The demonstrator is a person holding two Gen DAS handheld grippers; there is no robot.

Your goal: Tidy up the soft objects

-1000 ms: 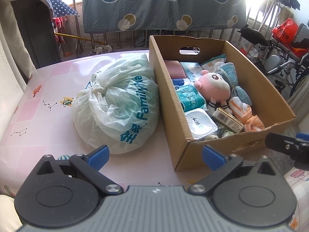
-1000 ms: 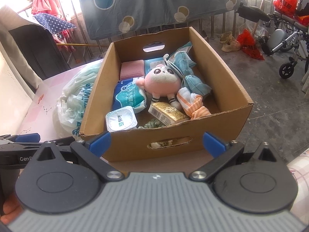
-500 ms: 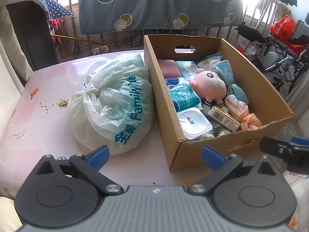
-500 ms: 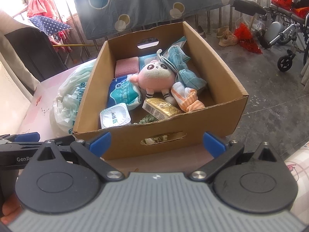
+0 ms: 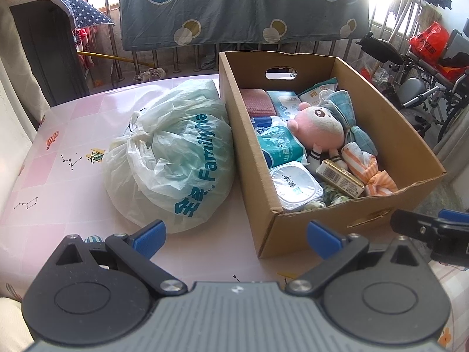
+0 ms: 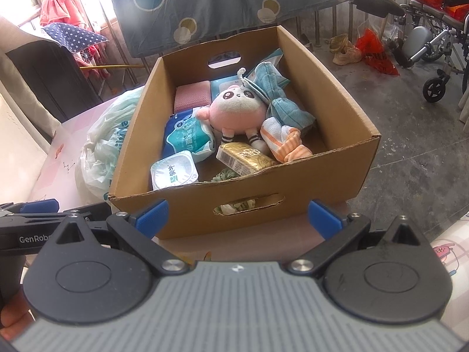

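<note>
A cardboard box (image 5: 390, 135) (image 6: 337, 94) stands on the pink table. It holds a pink plush doll (image 5: 318, 124) (image 6: 237, 110), a blue cloth (image 6: 275, 96), an orange striped cloth (image 5: 369, 167) (image 6: 283, 140), wipes packs (image 6: 187, 139), a white tub (image 5: 296, 183) and a gold packet (image 6: 244, 158). A tied white plastic bag (image 5: 173, 152) (image 6: 99, 143) lies left of the box. My left gripper (image 5: 236, 236) is open and empty, low before the bag and box. My right gripper (image 6: 237, 218) is open and empty before the box's near wall.
The pink table (image 5: 58, 176) extends left of the bag. A hanging blue quilt (image 5: 234, 6) and railing are behind. A wheelchair (image 6: 433, 44) and red bags (image 6: 375, 52) stand on the floor at right. A dark cabinet (image 5: 49, 47) is at far left.
Both grippers have pulled back and risen a little, so the box and bag look slightly smaller and farther. Both stay open. Nothing in the box has moved.
</note>
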